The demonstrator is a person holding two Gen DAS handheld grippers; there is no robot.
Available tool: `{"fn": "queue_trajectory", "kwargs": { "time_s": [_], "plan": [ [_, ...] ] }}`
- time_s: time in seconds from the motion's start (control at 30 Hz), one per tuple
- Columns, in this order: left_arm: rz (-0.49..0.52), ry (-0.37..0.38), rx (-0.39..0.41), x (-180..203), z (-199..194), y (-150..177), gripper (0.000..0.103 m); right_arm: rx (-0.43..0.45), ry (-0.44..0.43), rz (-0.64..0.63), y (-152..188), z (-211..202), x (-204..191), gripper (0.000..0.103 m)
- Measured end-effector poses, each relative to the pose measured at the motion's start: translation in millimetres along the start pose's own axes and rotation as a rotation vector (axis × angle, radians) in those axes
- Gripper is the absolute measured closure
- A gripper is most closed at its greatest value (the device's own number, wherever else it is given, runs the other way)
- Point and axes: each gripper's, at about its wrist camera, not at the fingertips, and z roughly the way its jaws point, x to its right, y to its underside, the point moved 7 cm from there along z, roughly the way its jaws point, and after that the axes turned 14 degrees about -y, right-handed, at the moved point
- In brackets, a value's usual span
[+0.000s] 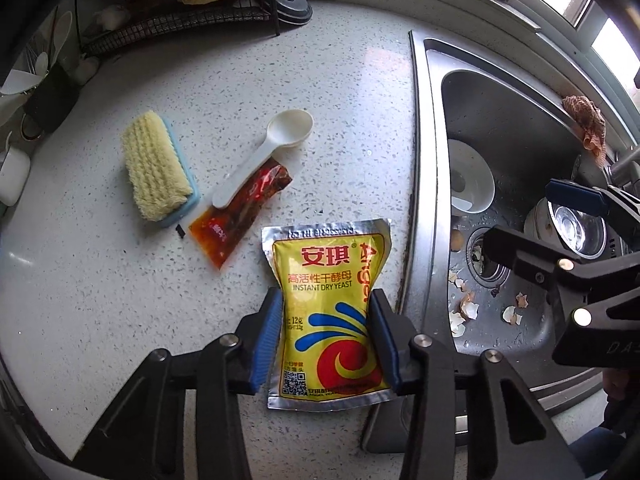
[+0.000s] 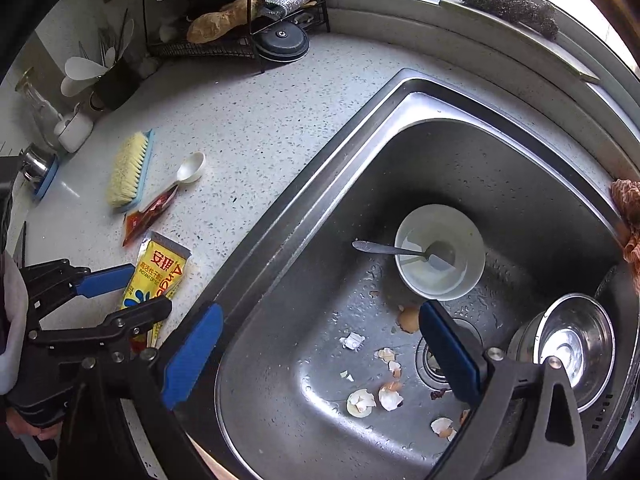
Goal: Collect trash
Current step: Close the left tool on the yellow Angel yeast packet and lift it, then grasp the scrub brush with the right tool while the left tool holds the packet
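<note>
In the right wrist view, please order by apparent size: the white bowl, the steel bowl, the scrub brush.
1. White bowl and steel bowl: alike, so unranked; the steel one is partly hidden.
2. Scrub brush, smaller, though farther away.

The left wrist view looks steeply down along its own tool (image 1: 326, 344) from close above the table (image 1: 100, 280), with the sink (image 1: 424, 160) at its right edge. The right wrist view looks steeply down into the sink (image 2: 320, 184) from close above, table (image 2: 248, 128) to its left. Both views share the yeast packet (image 1: 330, 312) (image 2: 154, 276), the brush (image 1: 156, 164) (image 2: 128, 168) and the eggshells (image 1: 464, 308) (image 2: 376, 396).
</note>
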Motion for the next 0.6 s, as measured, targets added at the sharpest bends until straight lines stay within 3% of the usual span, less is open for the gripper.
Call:
{"fn": "queue_trajectory", "kwargs": {
  "time_s": [0.23, 0.6],
  "plan": [
    [-0.092, -0.031, 0.038, -42, -23, 2, 0.061, 0.010, -0.047, -0.089, -15, 1, -34, 0.005],
    [-0.291, -0.145, 0.048, -156, -27, 11, 0.061, 0.005, -0.166, -0.281, -63, 28, -123, 0.005]
  ]
}}
